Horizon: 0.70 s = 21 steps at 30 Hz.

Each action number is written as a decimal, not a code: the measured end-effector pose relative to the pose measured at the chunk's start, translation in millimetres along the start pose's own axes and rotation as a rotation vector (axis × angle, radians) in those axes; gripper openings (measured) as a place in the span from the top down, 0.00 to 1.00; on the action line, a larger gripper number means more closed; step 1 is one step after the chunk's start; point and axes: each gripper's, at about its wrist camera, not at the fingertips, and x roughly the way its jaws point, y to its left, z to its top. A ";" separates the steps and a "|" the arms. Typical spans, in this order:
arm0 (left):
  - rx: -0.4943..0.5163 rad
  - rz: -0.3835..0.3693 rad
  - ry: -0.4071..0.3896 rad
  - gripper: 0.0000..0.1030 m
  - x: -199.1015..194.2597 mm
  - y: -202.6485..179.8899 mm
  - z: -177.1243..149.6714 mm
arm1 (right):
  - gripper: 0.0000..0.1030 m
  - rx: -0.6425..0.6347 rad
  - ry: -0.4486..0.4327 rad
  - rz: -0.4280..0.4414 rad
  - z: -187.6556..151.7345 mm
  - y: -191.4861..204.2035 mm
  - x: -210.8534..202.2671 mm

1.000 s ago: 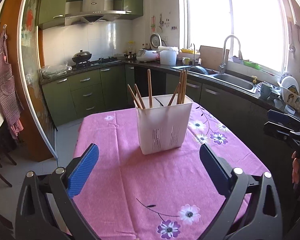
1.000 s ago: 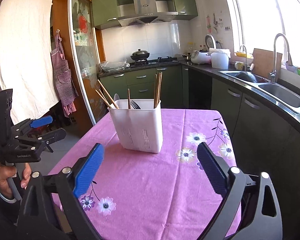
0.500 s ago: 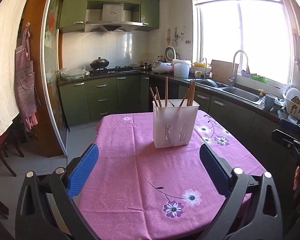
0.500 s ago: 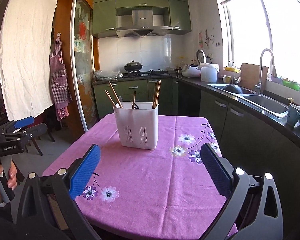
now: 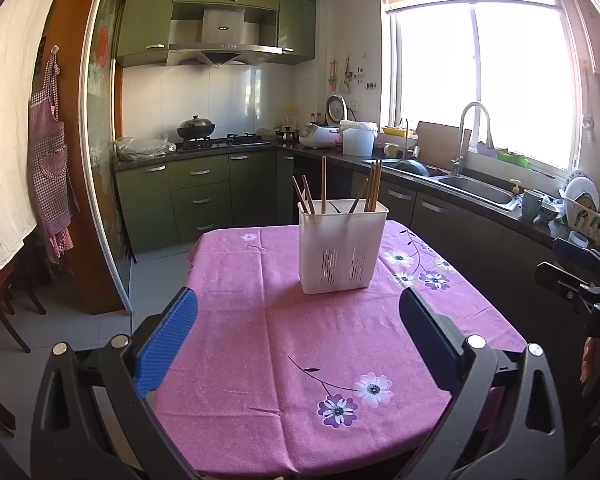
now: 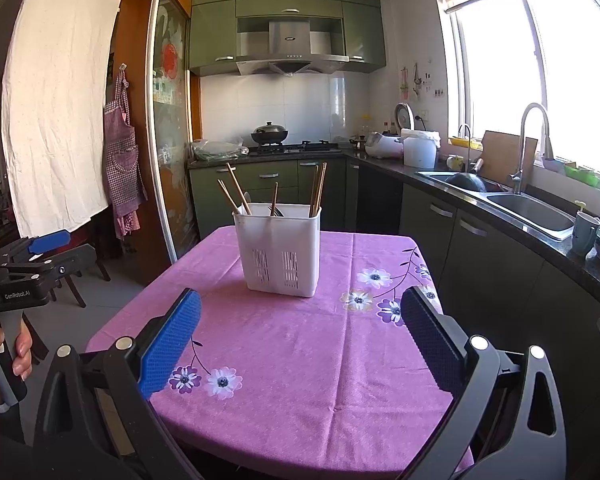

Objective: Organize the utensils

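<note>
Holder: white utensil holder is standing upright on the pink tablecloth, well ahead of both claws we are holding, touching neither.
Chopsticks: wooden chopsticks are leaning in the holder's compartments, some toward its left side, a bunch at its right corner.
Left claw: left gripper is gaping wide with nothing between its fingers, hovering over the near part of the table.
Right claw: right gripper is likewise spreading wide and gripping nothing, the holder lying beyond and a little left of its centre line.
In the way: bare cloth is lying between each claw and the holder (only printed flowers).
Surroundings: sink and counter are running along the right; wok is sitting on the stove behind; checked apron is hanging at the left.
Only the right view: a dark utensil is showing inside the holder (we cannot tell what kind), and a hand is gripping the left gripper's handle.
Only the left view: dish rack is sitting at the counter's far right.
</note>
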 end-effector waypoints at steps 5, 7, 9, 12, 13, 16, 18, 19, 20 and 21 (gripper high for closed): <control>-0.002 -0.001 0.000 0.07 -0.6 -0.2 0.1 | 0.05 0.001 -0.002 0.004 1.3 1.0 -0.7; 0.001 0.001 -0.001 0.07 -0.5 -0.3 0.0 | 0.05 0.001 -0.001 0.005 0.8 1.2 -0.9; -0.001 0.001 -0.001 0.07 -0.4 -0.3 0.1 | 0.05 0.002 -0.001 0.007 1.0 0.2 -0.5; 0.000 0.001 -0.001 0.07 -0.7 -0.5 0.0 | 0.05 0.002 0.001 0.007 0.9 -0.2 -0.1; -0.001 0.001 -0.001 0.07 -0.7 -0.4 0.0 | 0.05 0.002 0.001 0.007 1.1 -0.3 0.0; 0.000 0.000 0.002 0.07 -0.8 -1.3 0.5 | 0.05 0.004 0.005 0.010 0.0 -0.2 1.1; -0.001 -0.001 0.001 0.07 -0.8 -1.3 0.7 | 0.05 0.004 0.006 0.011 0.0 -0.1 2.2; -0.001 -0.001 0.000 0.07 -1.1 -1.6 1.0 | 0.05 0.005 0.005 0.012 0.0 0.1 1.9; -0.002 0.000 0.000 0.07 -1.1 -1.6 1.1 | 0.05 0.005 0.005 0.012 0.1 0.1 1.9; -0.003 -0.001 0.000 0.07 -1.5 -2.0 1.4 | 0.05 0.005 0.005 0.012 -0.1 0.2 2.1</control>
